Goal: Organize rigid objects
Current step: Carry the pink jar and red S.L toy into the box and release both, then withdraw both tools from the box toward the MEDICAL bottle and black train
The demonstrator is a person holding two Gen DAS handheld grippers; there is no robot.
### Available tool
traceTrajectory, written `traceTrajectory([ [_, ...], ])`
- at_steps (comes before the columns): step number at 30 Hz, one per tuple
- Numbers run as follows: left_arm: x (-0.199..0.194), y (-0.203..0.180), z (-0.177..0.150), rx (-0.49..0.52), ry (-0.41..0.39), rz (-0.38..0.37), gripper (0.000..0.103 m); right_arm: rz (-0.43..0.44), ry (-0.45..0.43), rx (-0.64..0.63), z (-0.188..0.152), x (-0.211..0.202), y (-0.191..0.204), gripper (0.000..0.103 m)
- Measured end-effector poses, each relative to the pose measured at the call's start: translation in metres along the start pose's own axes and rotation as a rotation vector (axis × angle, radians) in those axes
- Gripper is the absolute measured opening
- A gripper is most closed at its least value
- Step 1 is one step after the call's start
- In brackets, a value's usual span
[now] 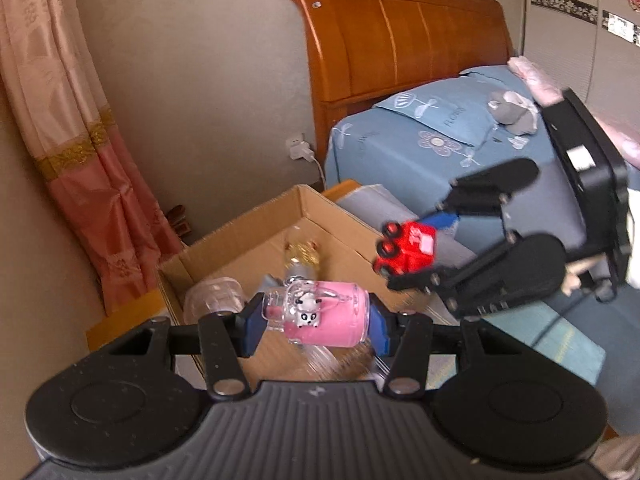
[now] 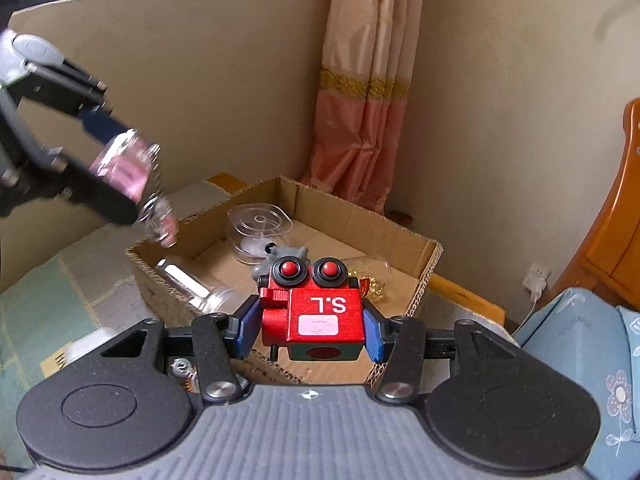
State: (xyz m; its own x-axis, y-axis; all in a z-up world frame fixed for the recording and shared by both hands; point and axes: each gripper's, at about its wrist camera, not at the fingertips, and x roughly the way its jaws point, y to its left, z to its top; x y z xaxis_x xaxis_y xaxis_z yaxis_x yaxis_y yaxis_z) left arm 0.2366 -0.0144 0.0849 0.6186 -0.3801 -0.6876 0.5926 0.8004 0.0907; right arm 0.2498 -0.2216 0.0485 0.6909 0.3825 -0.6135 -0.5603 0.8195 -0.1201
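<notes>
In the left wrist view my left gripper (image 1: 316,326) is shut on a pink glass cup (image 1: 336,320) with a small panda figure, held sideways above the near end of an open cardboard box (image 1: 248,240). To its right, my right gripper (image 1: 420,250) grips a red toy truck (image 1: 408,248) over the box's right wall. The right wrist view shows that gripper (image 2: 310,330) shut on the red truck (image 2: 320,312), marked "S.L", above the box (image 2: 400,248). At the upper left there, the left gripper (image 2: 120,164) carries the pink cup (image 2: 124,168).
The box holds a clear plastic tub (image 2: 260,228), a glass jar (image 2: 196,284) on its side, a grey toy (image 2: 288,256) and a jar with gold bits (image 2: 368,276). A bed with a blue cover (image 1: 420,136), a wooden headboard (image 1: 392,32) and a pink curtain (image 1: 80,160) surround it.
</notes>
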Motion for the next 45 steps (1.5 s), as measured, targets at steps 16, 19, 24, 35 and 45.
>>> traceTrajectory([
  [16, 0.109, 0.048, 0.043, -0.087, 0.107, 0.02, 0.05, -0.028, -0.017, 0.042, -0.006, -0.005, 0.003, 0.099],
  [19, 0.126, 0.056, 0.047, -0.104, 0.119, 0.033, 0.05, -0.035, -0.015, 0.04, -0.008, -0.008, 0.004, 0.099],
  [24, 0.148, 0.068, 0.051, -0.15, 0.139, 0.054, 0.054, -0.041, -0.001, 0.043, -0.011, -0.011, 0.006, 0.099],
  [35, 0.129, 0.069, 0.041, -0.207, 0.096, 0.097, 0.096, -0.04, 0.022, 0.082, -0.018, -0.015, 0.011, 0.103],
  [45, 0.081, 0.054, 0.024, -0.185, 0.066, 0.146, 0.099, -0.059, 0.072, 0.17, -0.04, -0.019, 0.028, 0.103],
])
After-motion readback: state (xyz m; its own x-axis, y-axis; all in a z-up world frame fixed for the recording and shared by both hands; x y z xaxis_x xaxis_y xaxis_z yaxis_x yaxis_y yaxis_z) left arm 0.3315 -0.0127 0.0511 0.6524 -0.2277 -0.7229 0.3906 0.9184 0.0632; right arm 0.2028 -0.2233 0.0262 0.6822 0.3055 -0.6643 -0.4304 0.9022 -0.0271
